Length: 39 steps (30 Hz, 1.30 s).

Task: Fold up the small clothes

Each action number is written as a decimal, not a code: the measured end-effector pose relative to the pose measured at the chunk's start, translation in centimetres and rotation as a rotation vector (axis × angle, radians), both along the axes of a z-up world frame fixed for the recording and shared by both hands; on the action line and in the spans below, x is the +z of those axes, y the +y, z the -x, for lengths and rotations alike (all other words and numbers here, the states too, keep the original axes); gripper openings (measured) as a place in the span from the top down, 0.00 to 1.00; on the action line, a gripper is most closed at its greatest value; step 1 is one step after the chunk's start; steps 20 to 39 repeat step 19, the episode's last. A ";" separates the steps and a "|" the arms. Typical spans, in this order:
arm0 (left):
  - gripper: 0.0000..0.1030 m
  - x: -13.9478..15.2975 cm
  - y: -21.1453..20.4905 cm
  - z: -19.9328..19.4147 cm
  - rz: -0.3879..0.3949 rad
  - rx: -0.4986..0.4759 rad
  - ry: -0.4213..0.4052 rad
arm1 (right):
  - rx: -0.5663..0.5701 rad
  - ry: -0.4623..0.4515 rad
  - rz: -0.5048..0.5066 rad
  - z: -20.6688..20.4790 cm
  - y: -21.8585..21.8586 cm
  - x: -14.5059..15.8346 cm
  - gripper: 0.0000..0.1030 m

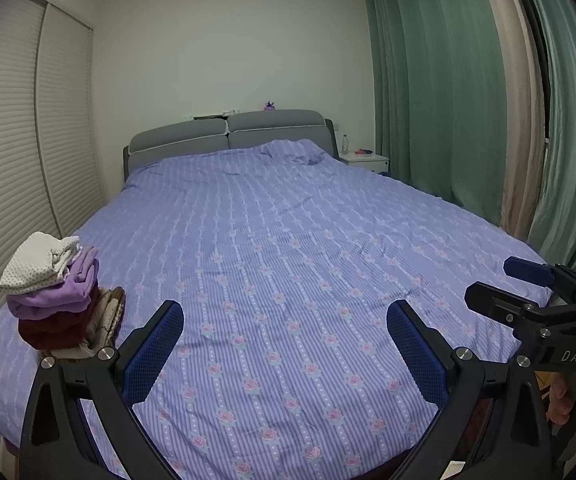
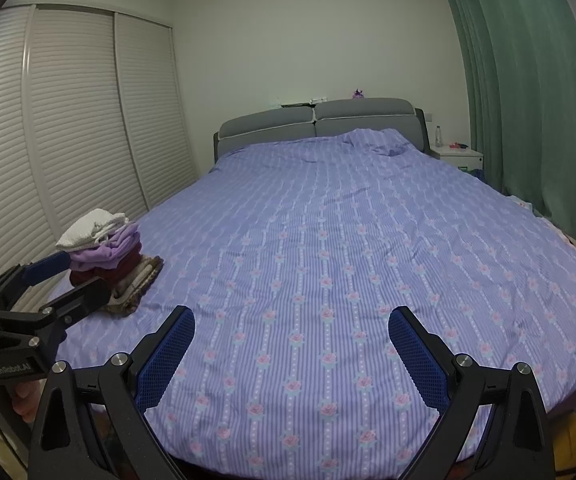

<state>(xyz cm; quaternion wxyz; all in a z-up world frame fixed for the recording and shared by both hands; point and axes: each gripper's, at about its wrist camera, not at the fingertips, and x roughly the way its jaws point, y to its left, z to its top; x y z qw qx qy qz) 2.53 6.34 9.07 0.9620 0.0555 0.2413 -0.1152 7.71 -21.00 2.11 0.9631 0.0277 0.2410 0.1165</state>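
Both the left gripper (image 1: 283, 344) and right gripper (image 2: 292, 350) hover with jaws spread, empty. Stack (image 1: 53, 296) at 9 o'clock looks done; lift clear without nudging it.

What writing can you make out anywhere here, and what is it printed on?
"DAS": white letters on the body of the right gripper, seen from the left wrist camera.
"GenRobot.AI": on the body of the left gripper, seen from the right wrist camera.
Bottle on the nightstand: label too small to read.

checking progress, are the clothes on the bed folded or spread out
Folded: the clothes sit in a neat stack at the bed's left edge.
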 end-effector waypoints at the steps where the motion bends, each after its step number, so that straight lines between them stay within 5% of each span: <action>1: 0.00 0.0 0.0 0.0 0.001 -0.001 -0.001 | -0.001 -0.001 -0.001 0.0 0.0 0.0 0.04; 39: 0.00 0.3 0.4 0.3 0.016 0.011 -0.011 | -0.003 -0.003 0.007 0.1 0.2 -0.1 0.04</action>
